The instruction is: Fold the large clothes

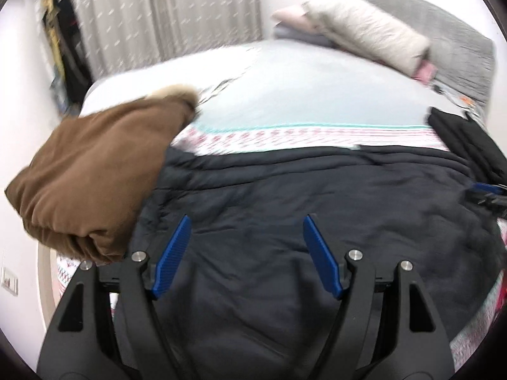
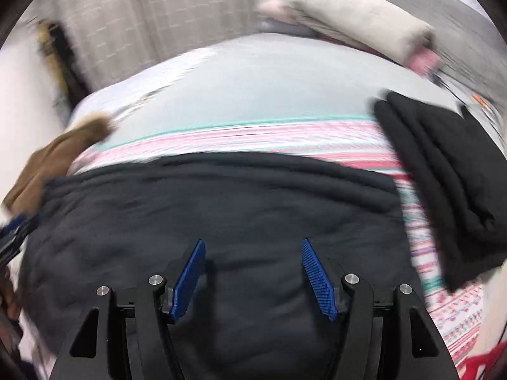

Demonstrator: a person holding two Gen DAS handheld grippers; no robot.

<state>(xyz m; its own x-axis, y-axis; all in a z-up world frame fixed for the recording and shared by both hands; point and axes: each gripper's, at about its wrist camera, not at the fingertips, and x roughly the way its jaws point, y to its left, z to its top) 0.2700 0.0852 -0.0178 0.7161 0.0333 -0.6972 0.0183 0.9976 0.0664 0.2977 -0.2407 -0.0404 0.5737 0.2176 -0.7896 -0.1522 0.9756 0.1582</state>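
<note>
A large dark navy padded garment (image 1: 285, 209) lies spread flat on the bed, filling the near half of both views; in the right wrist view it shows blurred (image 2: 206, 209). My left gripper (image 1: 247, 221) is open and empty, hovering just above the garment's near part. My right gripper (image 2: 252, 243) is also open and empty above the garment. The right gripper's blue tips show at the right edge of the left wrist view (image 1: 484, 193). The left gripper's tips show at the left edge of the right wrist view (image 2: 14, 231).
A folded brown garment with a fur trim (image 1: 95, 171) lies at the left of the bed. A folded black garment (image 2: 443, 190) lies at the right. The patterned bedspread (image 1: 301, 134) runs behind. Folded pale clothes (image 1: 367, 28) and a grey headboard (image 1: 459, 44) stand at the back right, curtains (image 1: 164, 12) behind.
</note>
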